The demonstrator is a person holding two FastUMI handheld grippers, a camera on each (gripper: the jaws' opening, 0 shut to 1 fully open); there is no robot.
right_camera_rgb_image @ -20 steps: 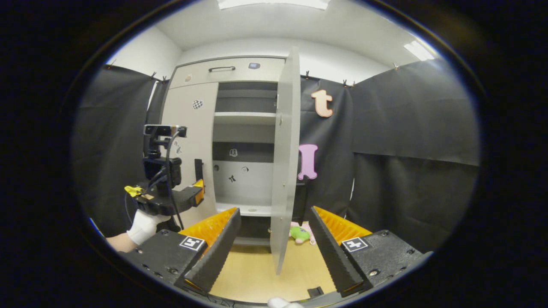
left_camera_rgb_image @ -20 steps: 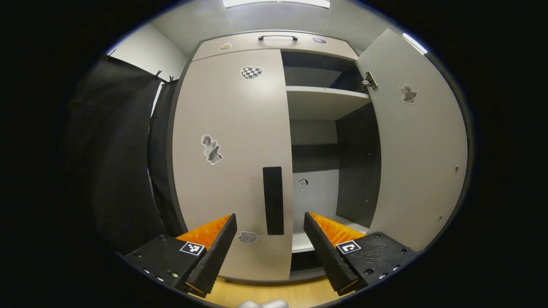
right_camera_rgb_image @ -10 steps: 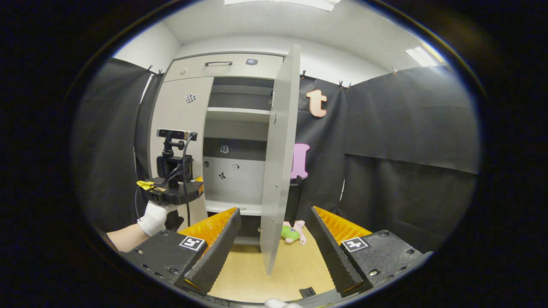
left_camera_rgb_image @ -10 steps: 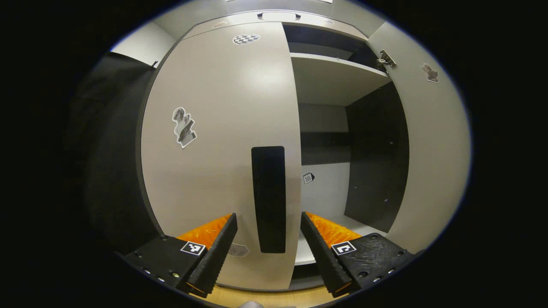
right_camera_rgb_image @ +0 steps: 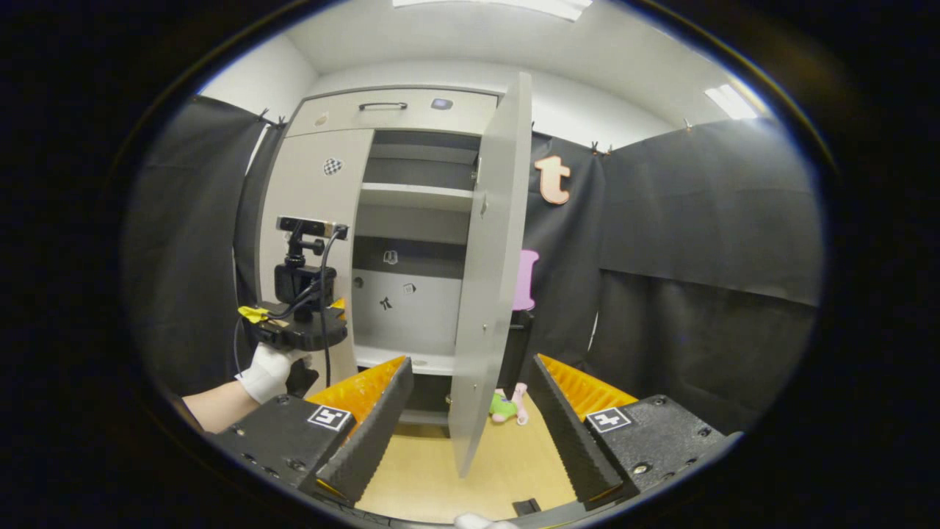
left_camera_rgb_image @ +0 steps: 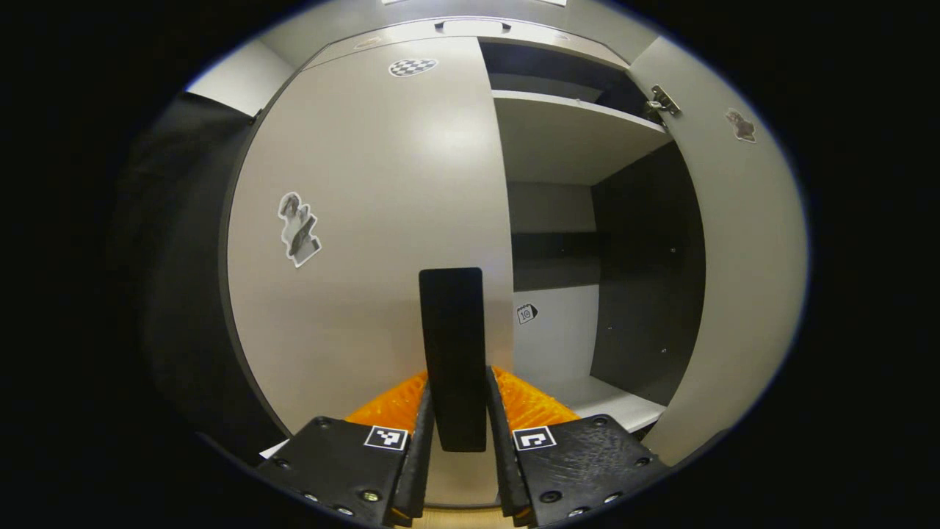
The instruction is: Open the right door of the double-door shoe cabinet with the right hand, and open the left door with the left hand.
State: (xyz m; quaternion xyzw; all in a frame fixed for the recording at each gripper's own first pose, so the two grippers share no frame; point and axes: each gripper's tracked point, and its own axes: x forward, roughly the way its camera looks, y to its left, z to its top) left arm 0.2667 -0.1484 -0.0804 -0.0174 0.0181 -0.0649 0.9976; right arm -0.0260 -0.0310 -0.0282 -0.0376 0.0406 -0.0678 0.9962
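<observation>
Grey left door [left_camera_rgb_image: 367,220] is closed, and my left gripper [left_camera_rgb_image: 455,433] has its fingers clamped on its black handle [left_camera_rgb_image: 453,353]. Right door [right_camera_rgb_image: 488,279] stands swung out; my right gripper [right_camera_rgb_image: 466,426] hangs spread, holding nothing.

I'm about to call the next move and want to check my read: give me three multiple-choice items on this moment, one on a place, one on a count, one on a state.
1. Where is the plush toy?
A. On the top shelf
B. On the floor behind the right door
C. In the right gripper

2. How many cabinet doors stand open?
A. None
B. One
C. Two

3. What is the left gripper doing?
A. Closed on the left door's handle
B. Open, away from the cabinet
C. Holding the toy

Answers:
1 B: it lies on the floor past the right door.
2 B: the right door is swung out, the left door is flush.
3 A: both fingers press the handle.
</observation>
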